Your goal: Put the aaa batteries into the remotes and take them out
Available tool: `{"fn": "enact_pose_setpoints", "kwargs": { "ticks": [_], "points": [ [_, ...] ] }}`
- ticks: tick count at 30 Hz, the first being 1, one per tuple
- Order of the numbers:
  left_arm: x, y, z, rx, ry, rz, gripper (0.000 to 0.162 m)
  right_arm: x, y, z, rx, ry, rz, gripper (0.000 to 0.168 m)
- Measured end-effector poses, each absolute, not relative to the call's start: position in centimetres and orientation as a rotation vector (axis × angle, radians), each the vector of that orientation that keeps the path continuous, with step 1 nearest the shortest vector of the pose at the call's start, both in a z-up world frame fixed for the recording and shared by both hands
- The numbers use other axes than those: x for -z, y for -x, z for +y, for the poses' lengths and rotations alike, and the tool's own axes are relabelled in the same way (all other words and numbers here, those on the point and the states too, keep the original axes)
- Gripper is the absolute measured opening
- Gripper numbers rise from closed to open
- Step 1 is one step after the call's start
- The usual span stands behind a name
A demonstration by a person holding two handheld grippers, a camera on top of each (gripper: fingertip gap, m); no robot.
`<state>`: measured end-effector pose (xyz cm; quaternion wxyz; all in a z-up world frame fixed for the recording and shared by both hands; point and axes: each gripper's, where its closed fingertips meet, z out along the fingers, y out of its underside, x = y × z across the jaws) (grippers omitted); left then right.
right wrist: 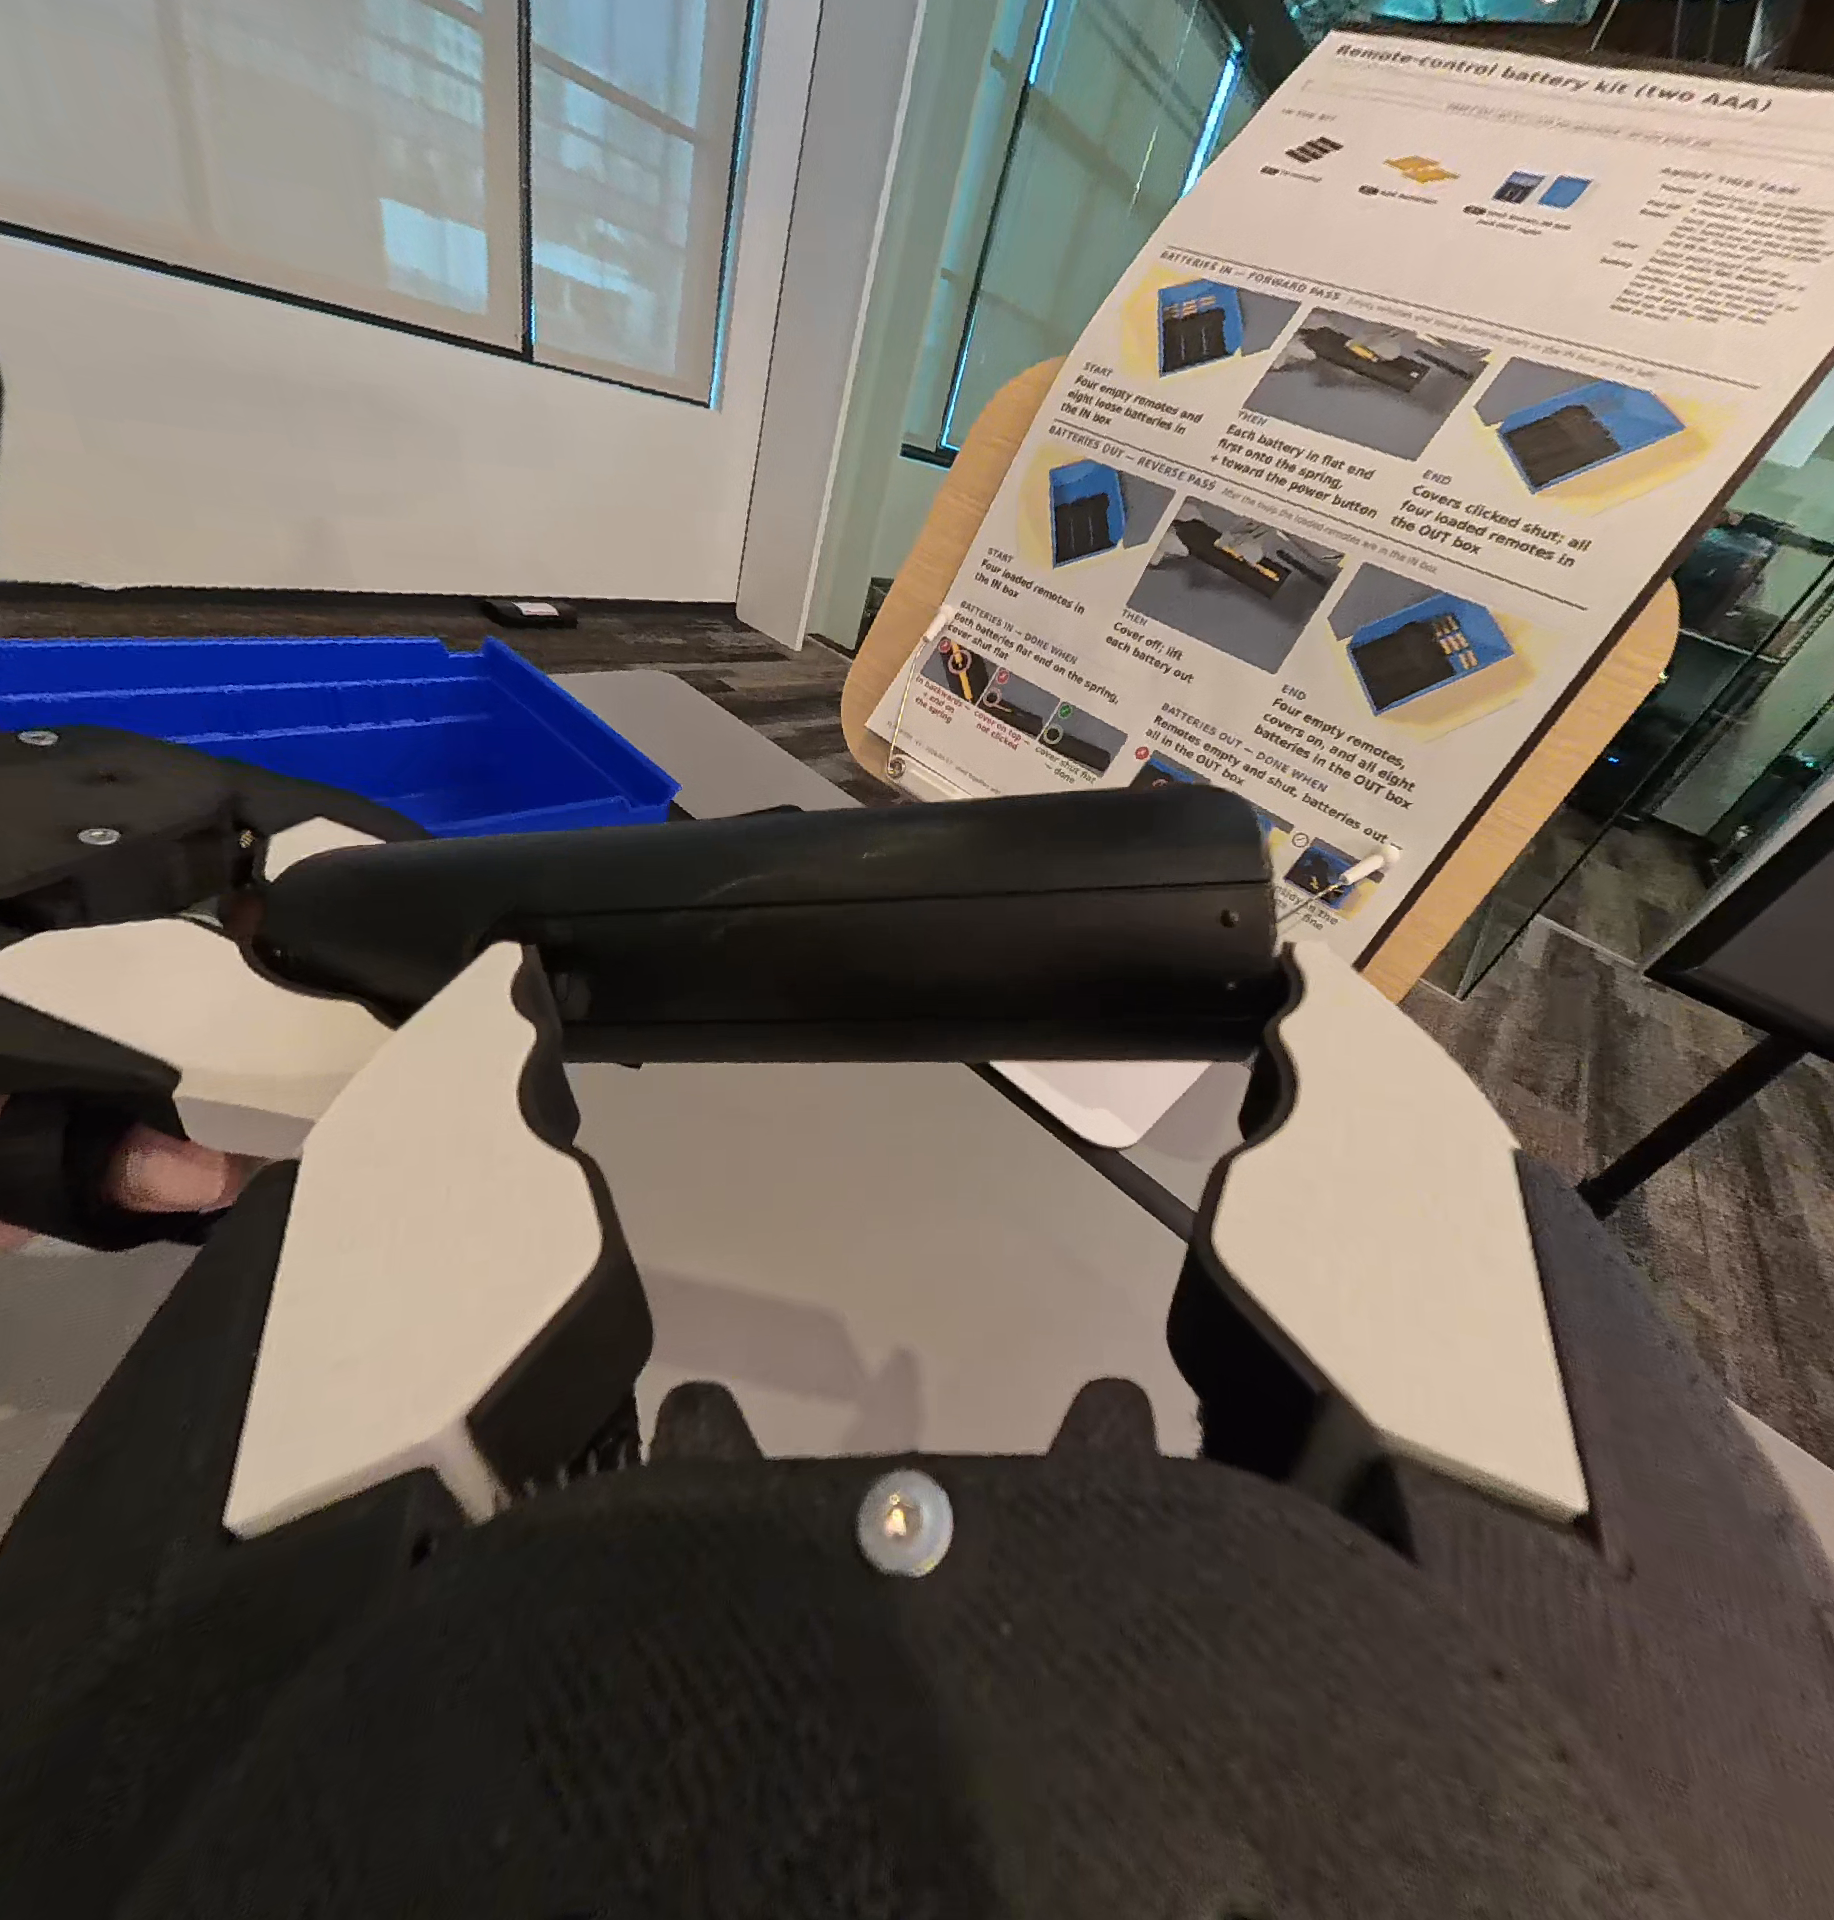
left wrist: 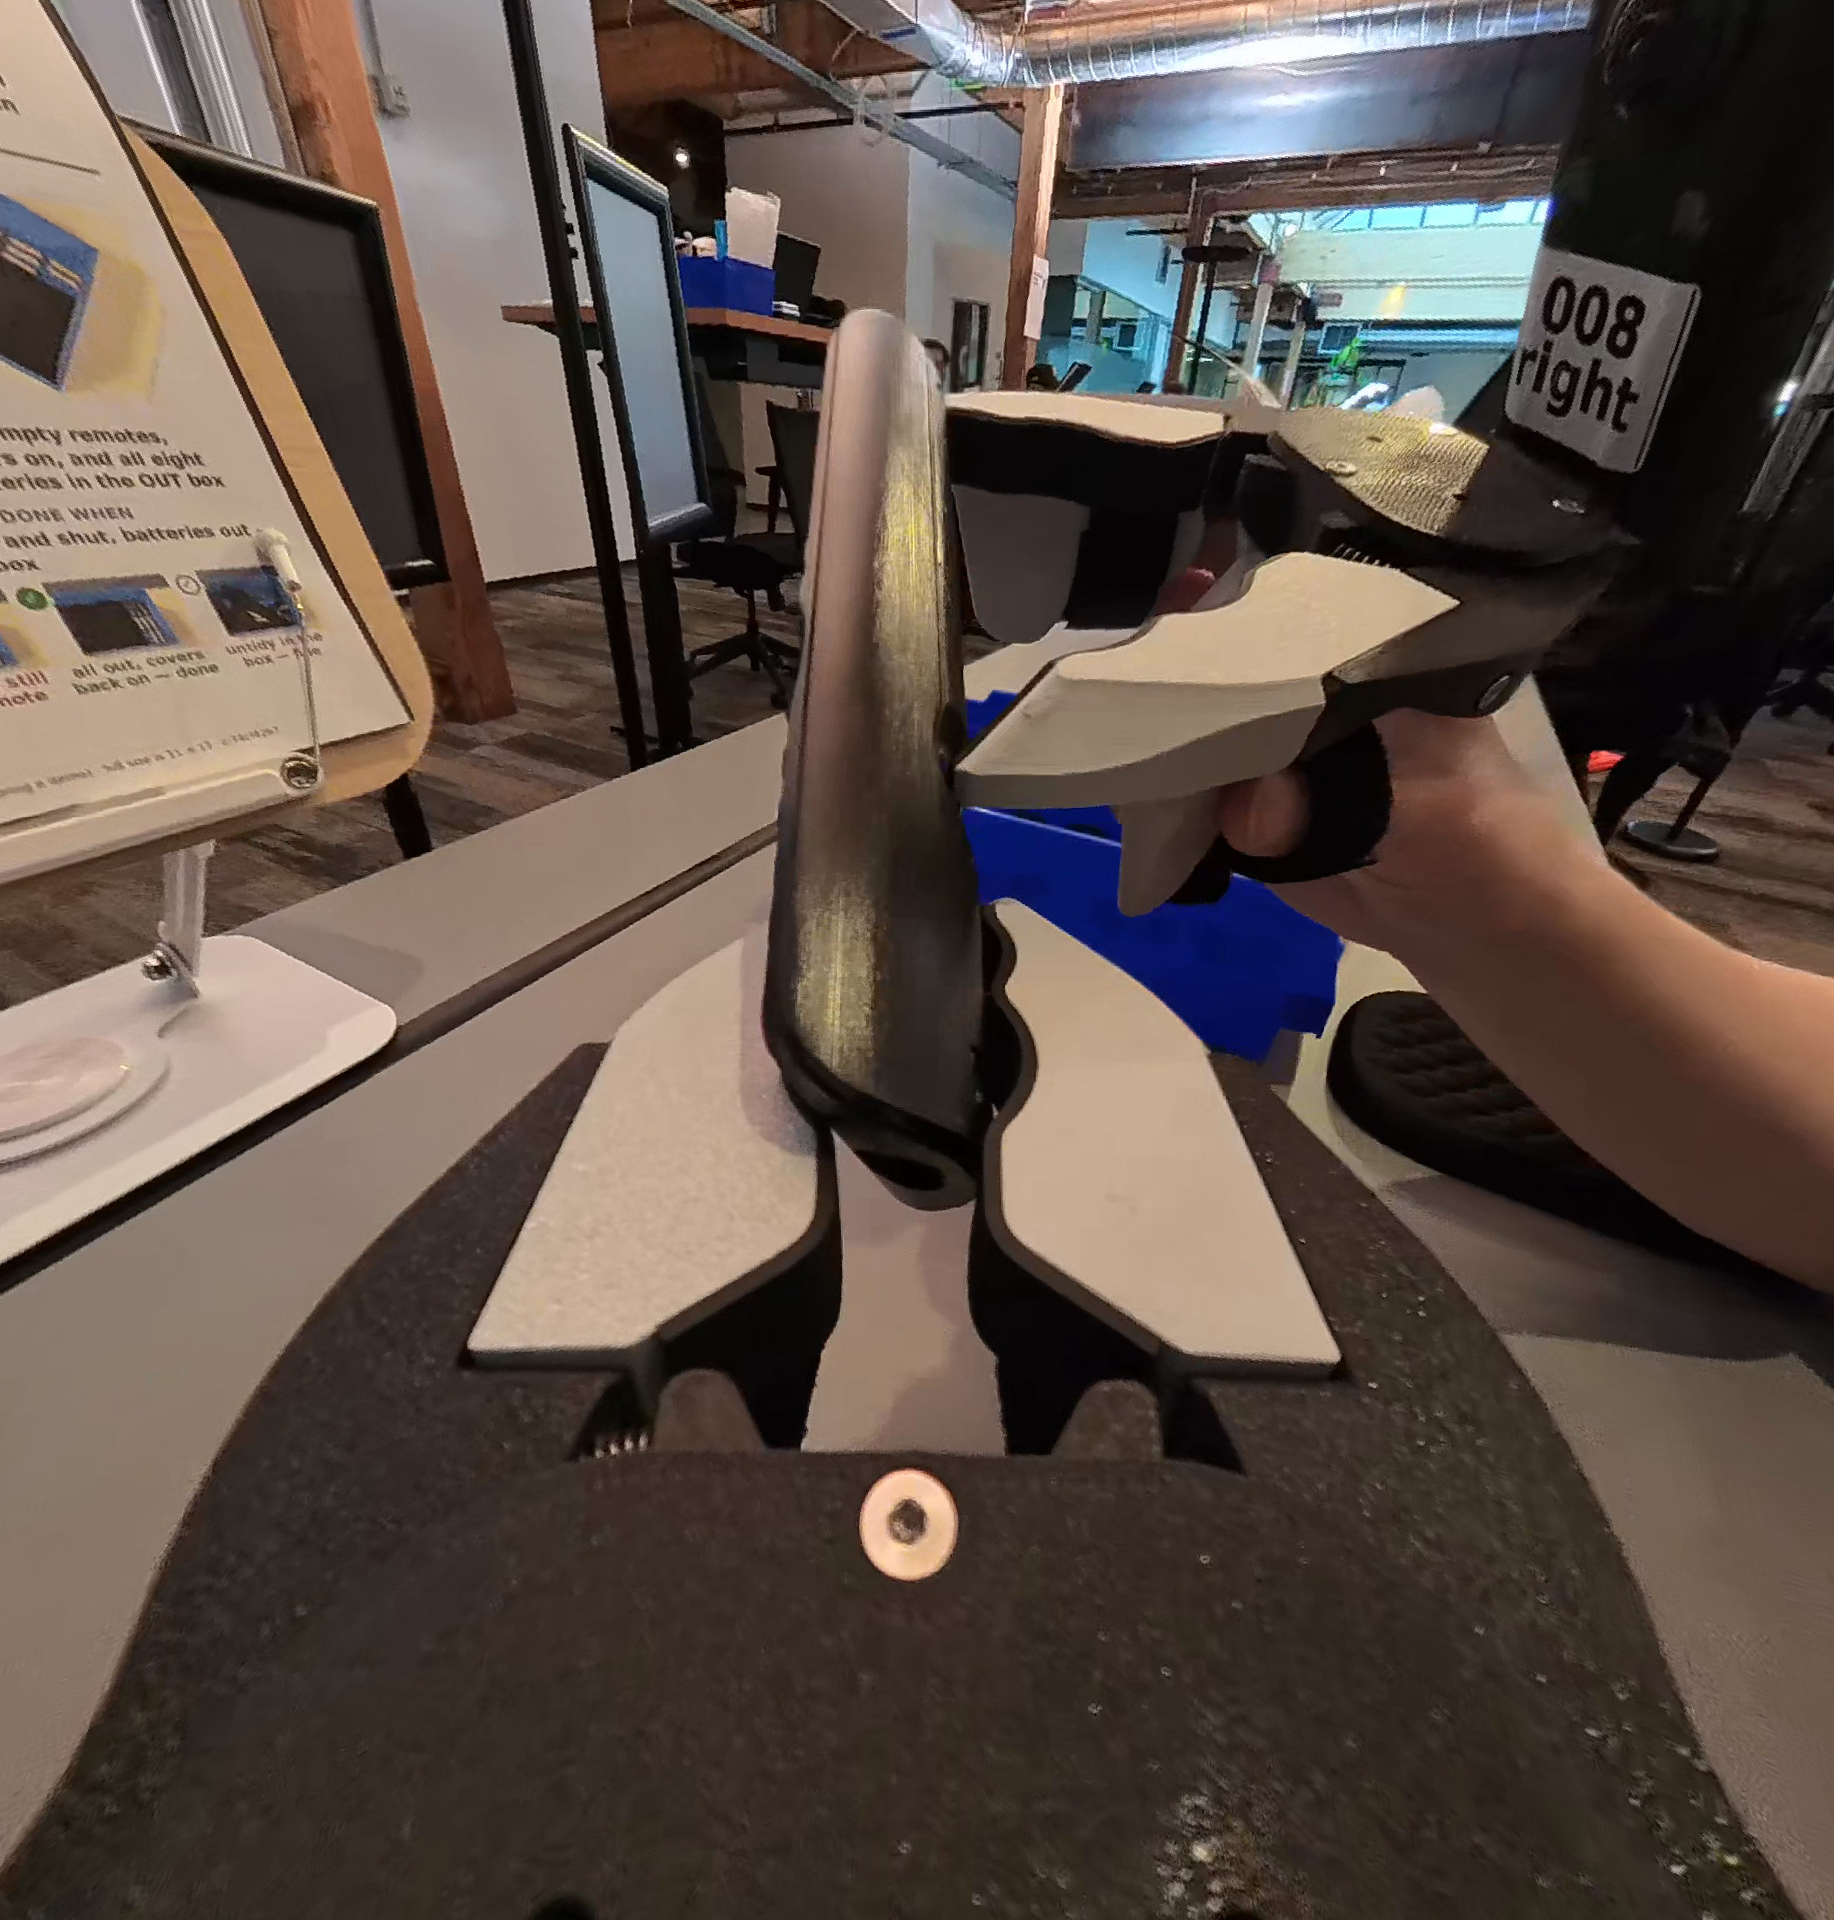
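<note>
A black remote (left wrist: 871,675) is held in the air between both grippers. My left gripper (left wrist: 882,945) is shut on its lower end, so it stands nearly upright in the left wrist view. My right gripper (right wrist: 902,997) has its fingers wide apart and closed lengthwise on the remote's (right wrist: 892,883) far section, one fingertip at its end and the other at a step near its middle. The right gripper also shows in the left wrist view (left wrist: 954,582), and the left gripper in the right wrist view (right wrist: 253,914). No batteries are visible.
A blue bin (right wrist: 321,717) stands on the grey table (right wrist: 871,1195) behind the remote, also seen in the left wrist view (left wrist: 1152,935). An instruction board (right wrist: 1308,468) on a white stand (left wrist: 217,1039) is at the table's edge. A black pad (left wrist: 1464,1091) lies under the person's forearm.
</note>
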<state>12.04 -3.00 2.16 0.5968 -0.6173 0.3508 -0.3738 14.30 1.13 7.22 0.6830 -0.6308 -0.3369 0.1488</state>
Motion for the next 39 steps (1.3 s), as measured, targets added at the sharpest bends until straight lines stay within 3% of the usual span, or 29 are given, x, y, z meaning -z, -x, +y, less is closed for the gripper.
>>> {"fn": "enact_pose_setpoints", "kwargs": {
  "ticks": [13, 39],
  "points": [
    [-2.7, -12.4, -3.8, 0.911, 1.373, 0.871, 0.031, -6.9, -14.2, 1.2, -0.434, 1.431, -0.768, 0.131],
    [-2.5, -11.5, -3.1, 0.640, 1.358, 0.916, 0.023, -7.2, -14.1, 0.7, -0.431, 1.380, -0.718, 0.128]
  ]
}}
